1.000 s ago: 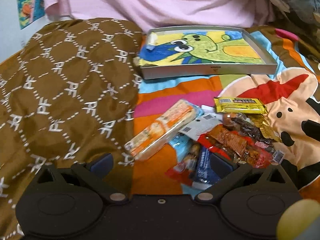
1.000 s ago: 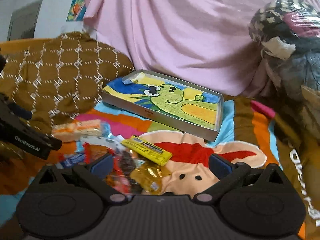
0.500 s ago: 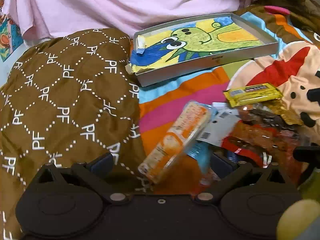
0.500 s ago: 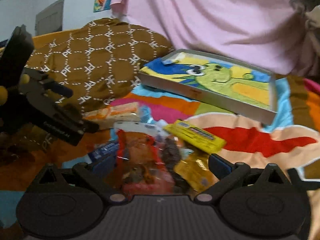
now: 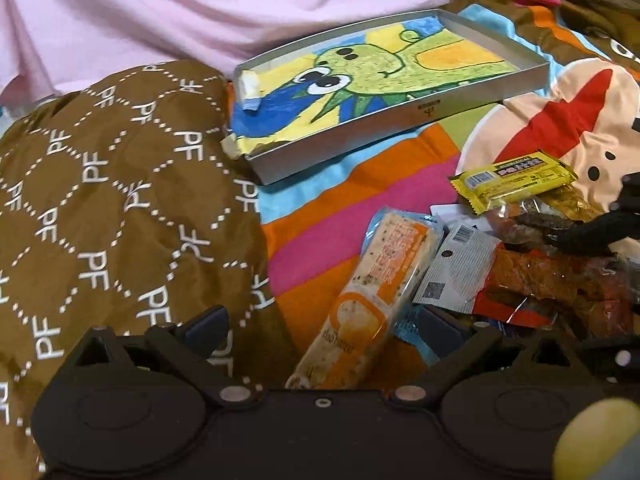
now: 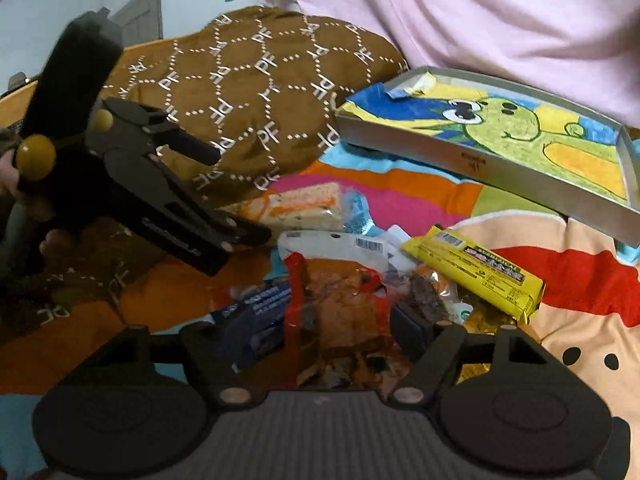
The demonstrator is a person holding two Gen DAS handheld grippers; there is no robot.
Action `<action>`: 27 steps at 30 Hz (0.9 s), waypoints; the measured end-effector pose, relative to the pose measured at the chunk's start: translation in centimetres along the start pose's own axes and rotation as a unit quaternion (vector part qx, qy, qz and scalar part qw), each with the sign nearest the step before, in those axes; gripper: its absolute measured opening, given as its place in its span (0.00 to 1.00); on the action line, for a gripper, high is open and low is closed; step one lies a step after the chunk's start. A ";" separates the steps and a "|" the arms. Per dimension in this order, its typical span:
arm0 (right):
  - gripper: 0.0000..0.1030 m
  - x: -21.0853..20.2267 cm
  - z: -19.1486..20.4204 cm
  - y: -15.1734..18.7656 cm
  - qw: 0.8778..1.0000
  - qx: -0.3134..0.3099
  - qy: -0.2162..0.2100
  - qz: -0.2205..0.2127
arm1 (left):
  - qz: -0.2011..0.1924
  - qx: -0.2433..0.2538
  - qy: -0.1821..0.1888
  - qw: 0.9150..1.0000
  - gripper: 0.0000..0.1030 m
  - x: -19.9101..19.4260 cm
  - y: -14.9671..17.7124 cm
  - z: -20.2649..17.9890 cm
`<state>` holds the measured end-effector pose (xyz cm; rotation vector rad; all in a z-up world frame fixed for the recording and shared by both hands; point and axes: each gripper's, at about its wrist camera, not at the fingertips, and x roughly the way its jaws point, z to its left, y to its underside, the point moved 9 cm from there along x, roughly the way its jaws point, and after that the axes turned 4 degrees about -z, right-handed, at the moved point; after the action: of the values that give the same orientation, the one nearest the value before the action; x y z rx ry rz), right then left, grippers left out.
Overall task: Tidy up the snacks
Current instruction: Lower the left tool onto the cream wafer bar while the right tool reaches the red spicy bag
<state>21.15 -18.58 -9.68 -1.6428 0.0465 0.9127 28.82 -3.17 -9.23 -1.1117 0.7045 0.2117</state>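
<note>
A pile of snack packets lies on the colourful bedspread. In the left wrist view my open left gripper (image 5: 320,328) straddles the near end of a long orange-and-white cracker pack (image 5: 368,300). A yellow bar (image 5: 514,180) and a red-orange packet (image 5: 560,288) lie to its right. In the right wrist view my open right gripper (image 6: 308,332) straddles the red-orange packet (image 6: 340,308), with a dark blue packet (image 6: 256,316) to its left and the yellow bar (image 6: 476,268) to its right. The left gripper (image 6: 236,192) shows at the left, beside the cracker pack (image 6: 300,208).
A shallow grey tray (image 5: 420,120) lined with a green-and-yellow cartoon drawing sits behind the pile; it also shows in the right wrist view (image 6: 480,168). A brown patterned cushion (image 5: 120,200) lies left. Pink cloth (image 5: 240,8) hangs behind.
Both grippers have moved forward and down into the snack pile. The left one has closed in on the cracker pack, the right one on the red-orange packet. Both stay open.
</note>
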 end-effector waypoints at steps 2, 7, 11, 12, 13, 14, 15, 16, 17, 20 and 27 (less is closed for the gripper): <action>0.76 0.5 -0.3 0.1 1.000 0.004 0.004 0.004 | 0.000 0.008 0.010 1.000 0.97 0.3 -0.1 -0.2; 0.81 2.0 0.2 -0.3 1.000 -0.005 -0.017 0.009 | 0.017 0.023 0.032 0.999 0.98 1.3 -0.1 -0.5; 0.80 2.3 0.6 -0.4 0.999 -0.010 -0.037 0.013 | 0.035 0.009 0.038 0.999 0.96 2.3 -0.1 -0.3; 0.77 2.2 0.5 -0.4 0.999 -0.009 -0.040 0.015 | 0.043 0.004 0.042 0.998 0.94 2.5 0.0 -0.2; 0.75 2.1 0.4 -0.4 0.999 -0.011 -0.041 0.018 | 0.052 -0.001 0.045 0.998 0.92 2.8 0.1 -0.2; 0.71 1.9 0.3 -0.4 0.999 -0.014 -0.039 0.023 | 0.060 -0.006 0.048 0.997 0.90 3.0 0.2 -0.3; 0.68 1.8 0.2 -0.3 0.999 -0.014 -0.035 0.032 | 0.067 -0.011 0.050 0.996 0.87 3.1 0.3 -0.3; 0.67 1.6 0.0 -0.1 0.999 -0.011 -0.035 0.037 | 0.073 -0.014 0.052 0.996 0.84 3.3 0.4 -0.3; 0.66 1.3 -0.1 0.0 0.999 -0.005 -0.033 0.042 | 0.080 -0.017 0.052 0.995 0.82 3.4 0.5 -0.3; 0.65 1.0 -0.4 0.5 0.998 0.022 -0.032 0.058 | 0.095 -0.030 0.058 0.993 0.73 3.4 0.7 -0.7; 0.63 1.8 -0.2 1.4 0.998 0.023 -0.025 0.048 | 0.130 -0.025 0.049 0.990 0.49 2.9 0.6 -1.9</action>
<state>21.78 -18.40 -11.84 -1.5863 0.1119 1.0184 29.99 -5.08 -12.00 -1.0815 0.9373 0.4001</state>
